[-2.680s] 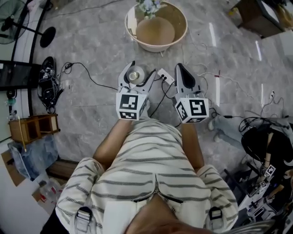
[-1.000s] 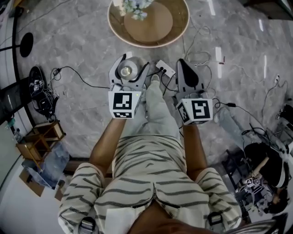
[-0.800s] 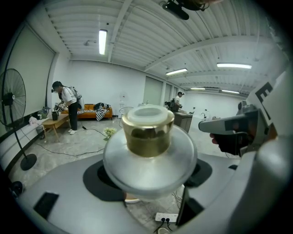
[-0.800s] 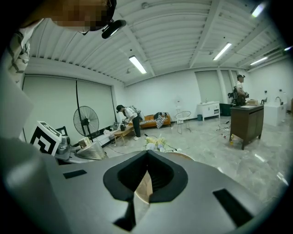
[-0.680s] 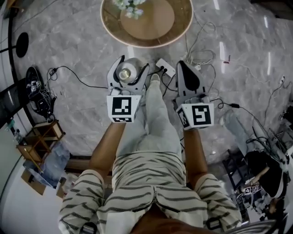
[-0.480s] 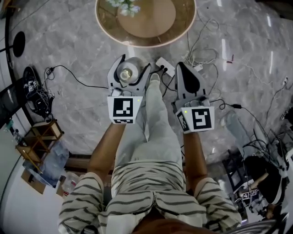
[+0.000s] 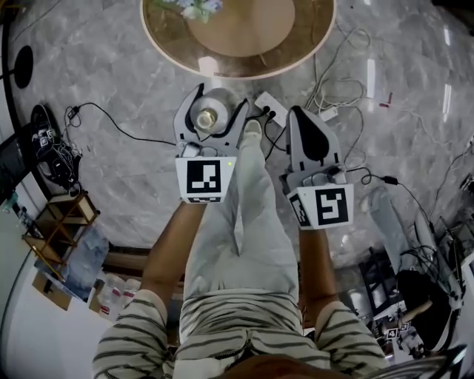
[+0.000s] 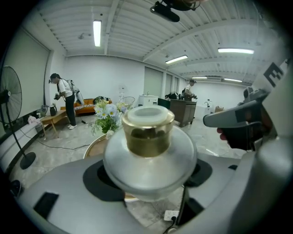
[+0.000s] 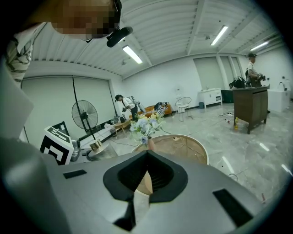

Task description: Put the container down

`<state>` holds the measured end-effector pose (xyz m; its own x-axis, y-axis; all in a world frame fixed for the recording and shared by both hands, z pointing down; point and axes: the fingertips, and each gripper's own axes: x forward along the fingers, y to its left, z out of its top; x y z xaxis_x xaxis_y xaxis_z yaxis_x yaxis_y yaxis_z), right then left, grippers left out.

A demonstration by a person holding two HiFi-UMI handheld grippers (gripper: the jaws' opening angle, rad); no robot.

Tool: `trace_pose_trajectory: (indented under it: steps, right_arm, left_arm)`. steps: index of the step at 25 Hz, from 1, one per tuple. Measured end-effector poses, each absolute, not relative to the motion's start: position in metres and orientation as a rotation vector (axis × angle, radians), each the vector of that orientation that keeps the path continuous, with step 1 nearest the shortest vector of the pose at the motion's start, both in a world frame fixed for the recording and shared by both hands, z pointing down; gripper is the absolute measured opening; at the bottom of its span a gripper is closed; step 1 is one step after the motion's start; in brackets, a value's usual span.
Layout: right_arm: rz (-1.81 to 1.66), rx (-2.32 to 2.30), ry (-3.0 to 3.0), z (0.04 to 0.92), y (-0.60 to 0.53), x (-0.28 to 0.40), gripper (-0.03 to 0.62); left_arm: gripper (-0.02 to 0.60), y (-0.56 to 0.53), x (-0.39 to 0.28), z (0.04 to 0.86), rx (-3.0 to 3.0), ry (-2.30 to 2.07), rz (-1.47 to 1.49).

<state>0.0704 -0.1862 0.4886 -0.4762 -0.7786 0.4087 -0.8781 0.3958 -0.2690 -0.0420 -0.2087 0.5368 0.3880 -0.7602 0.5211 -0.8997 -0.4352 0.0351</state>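
Observation:
A frosted glass container [image 7: 209,115] with a gold collar and white lid sits between the jaws of my left gripper [image 7: 217,101], which is shut on its wide body. In the left gripper view the container [image 8: 149,157] fills the middle, upright, with the dark pads [image 8: 103,180] against its sides. My right gripper [image 7: 302,120] is held level beside it, about a hand's width to the right, jaws together and nothing in them. Its closed jaws [image 9: 146,157] point at the round table [image 9: 183,145].
A round wooden table [image 7: 296,52] with a raised rim stands just ahead, a vase of flowers [image 7: 185,7] on its left part. Cables and a power strip [image 7: 270,106] lie on the marble floor below. A wooden crate [image 7: 55,226] stands left, equipment far right.
The round table has drawn closer and fills more of the top of the head view. Both grippers keep their hold and their spacing.

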Motion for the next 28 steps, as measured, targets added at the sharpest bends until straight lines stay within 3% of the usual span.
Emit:
trace_pose_trajectory:
  steps: [28]
  right_arm:
    - [0.778,1.418,-2.382,0.591,-0.205,0.064,0.009]
  left_arm:
    - [0.334,-0.278,-0.042,0.704,2.277,-1.474,0.728]
